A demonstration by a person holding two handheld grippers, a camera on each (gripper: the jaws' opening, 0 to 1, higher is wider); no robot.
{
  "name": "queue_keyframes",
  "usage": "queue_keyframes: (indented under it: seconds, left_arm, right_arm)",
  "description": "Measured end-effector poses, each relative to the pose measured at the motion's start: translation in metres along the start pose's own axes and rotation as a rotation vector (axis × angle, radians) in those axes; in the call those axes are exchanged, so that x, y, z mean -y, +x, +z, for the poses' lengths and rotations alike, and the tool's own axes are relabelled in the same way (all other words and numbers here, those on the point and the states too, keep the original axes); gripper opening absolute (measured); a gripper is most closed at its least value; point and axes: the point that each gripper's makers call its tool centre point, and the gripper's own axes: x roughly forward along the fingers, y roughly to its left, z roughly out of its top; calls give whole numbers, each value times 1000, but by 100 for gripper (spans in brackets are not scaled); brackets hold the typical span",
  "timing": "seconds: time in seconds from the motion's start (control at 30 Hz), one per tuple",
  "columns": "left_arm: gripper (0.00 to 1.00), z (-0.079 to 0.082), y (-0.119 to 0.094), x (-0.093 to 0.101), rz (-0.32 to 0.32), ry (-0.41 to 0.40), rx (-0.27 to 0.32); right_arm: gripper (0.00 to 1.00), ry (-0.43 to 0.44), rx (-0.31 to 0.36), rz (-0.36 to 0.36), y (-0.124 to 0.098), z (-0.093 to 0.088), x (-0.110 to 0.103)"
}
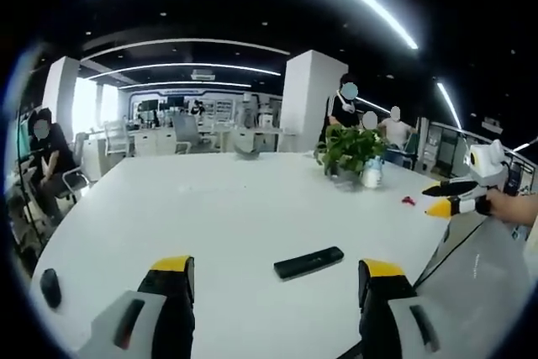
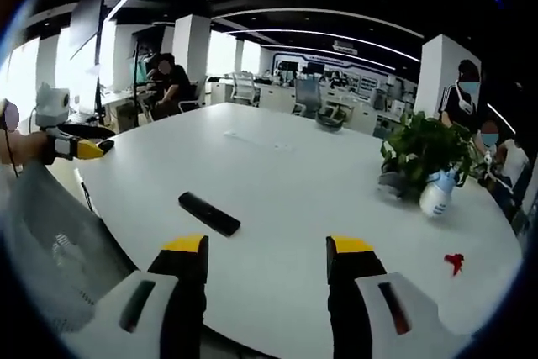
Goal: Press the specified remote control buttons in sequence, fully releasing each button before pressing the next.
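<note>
In the left gripper view, the left gripper (image 1: 277, 279) is seen with its yellow-tipped jaws standing wide apart and holding nothing, raised over the near edge of the white worktop (image 1: 227, 199). A black remote control (image 1: 308, 262) lies flat on the worktop just beyond and between the jaws, near that edge. No writing can be read on it.

In the right gripper view, the right gripper (image 2: 267, 260) is likewise held with jaws apart and empty, above the worktop (image 2: 319, 182) edge. The remote control (image 2: 208, 213) is seen ahead of the left jaw, untouched.

Farther out, a potted plant (image 1: 350, 150) stands toward the far right edge, with a white spray bottle (image 2: 435, 194) just beside it and a small red object (image 2: 454, 262) nearby. A dark mouse-like item (image 1: 50, 287) lies at the left corner. Seated and standing people are seen beyond the worktop.
</note>
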Motion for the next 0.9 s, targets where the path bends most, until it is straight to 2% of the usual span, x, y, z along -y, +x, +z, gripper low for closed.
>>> queue_keyframes:
  seconds: [0.07,0.17,0.23,0.33,0.43,0.53,0.67,0.9]
  left_arm:
    - [84,-2,1,0,-3,-43,-8]
    - [84,-8,0,-5,19,-56,-34]
    - [84,-6,0,-7,26,-78,-20]
    - [84,-6,2,-7,24,-75,-26]
    - [85,-18,3,-2,20,-25,-101]
    - [85,-13,3,1,23,-9,-82]
    - [86,-12,1,-4,47,-46,-67]
    - [87,-16,5,8,5,-13,-103]
  right_arm:
    - [60,-52,-13,10,1,-1,-6]
    - [60,-81,-33,39,2,-4,-14]
    - [60,-92,-9,46,0,1,-15]
    - [60,-72,52,25,-5,10,-10]
    - [59,-22,58,-22,-7,9,4]
    - [59,12,100,3,-9,15,4]
    - [58,-10,92,22,-8,14,-1]
    - [58,-2,97,40,-6,15,-1]
